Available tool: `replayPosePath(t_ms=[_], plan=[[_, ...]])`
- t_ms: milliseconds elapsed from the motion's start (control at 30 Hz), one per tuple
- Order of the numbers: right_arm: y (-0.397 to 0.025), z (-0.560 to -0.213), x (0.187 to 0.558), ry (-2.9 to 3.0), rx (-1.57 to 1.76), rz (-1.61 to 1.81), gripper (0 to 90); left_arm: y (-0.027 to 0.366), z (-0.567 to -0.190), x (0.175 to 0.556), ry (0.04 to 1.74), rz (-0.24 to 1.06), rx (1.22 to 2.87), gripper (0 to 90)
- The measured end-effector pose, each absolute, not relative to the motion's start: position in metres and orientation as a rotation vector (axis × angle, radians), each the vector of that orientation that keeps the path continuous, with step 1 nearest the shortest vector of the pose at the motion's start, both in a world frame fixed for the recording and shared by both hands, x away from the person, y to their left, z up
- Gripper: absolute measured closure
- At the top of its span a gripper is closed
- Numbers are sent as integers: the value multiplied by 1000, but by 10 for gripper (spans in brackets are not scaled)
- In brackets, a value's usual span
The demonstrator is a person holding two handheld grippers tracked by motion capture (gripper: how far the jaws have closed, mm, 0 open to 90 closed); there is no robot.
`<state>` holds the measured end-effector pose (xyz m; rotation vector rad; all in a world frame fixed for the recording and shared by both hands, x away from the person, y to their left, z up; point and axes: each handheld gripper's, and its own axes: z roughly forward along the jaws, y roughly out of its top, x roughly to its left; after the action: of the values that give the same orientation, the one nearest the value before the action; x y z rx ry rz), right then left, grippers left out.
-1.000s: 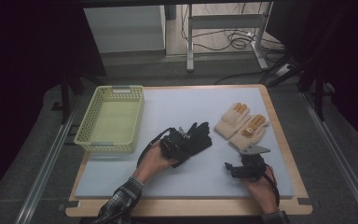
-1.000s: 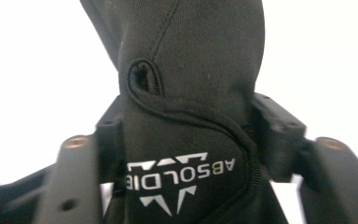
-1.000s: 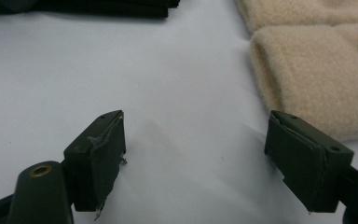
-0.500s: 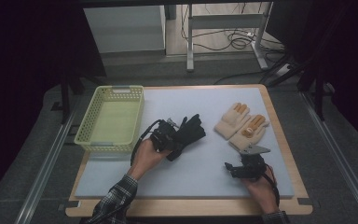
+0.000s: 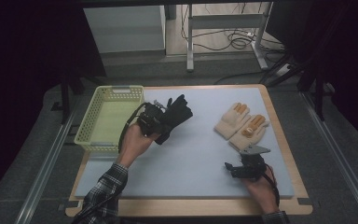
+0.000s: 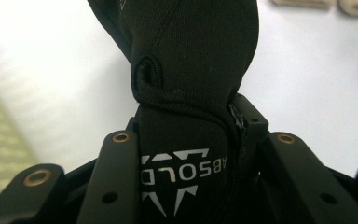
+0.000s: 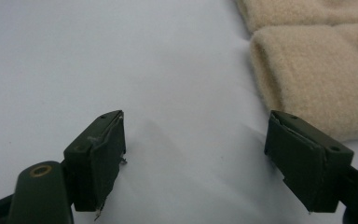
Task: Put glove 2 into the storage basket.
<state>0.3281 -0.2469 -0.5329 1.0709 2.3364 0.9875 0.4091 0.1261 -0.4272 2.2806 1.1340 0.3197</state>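
Black glove (image 5: 176, 113) hangs pinched at its cuff between the jaws of the left gripper (image 5: 154, 122), lifted above the blue mat (image 5: 191, 154) just right of the yellow basket (image 5: 108, 119). The left hand (image 5: 135, 142) reaches forward with the wrist raised. Further right, two beige gloves (image 5: 240, 125) lie flat on the mat. The right gripper (image 5: 235, 169) rests low near them, jaws spread wide, the right hand (image 5: 261, 186) behind it.
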Motion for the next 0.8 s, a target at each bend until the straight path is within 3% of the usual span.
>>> replayPosePath(t_ms=[400,800], plan=[[-247,-533,328,2337,1072,989,201,191,-405,419,1307,419,2176,612],[-247,-533,328,2336,1071,988,201,266,-421,425,1515,467,2084,605]])
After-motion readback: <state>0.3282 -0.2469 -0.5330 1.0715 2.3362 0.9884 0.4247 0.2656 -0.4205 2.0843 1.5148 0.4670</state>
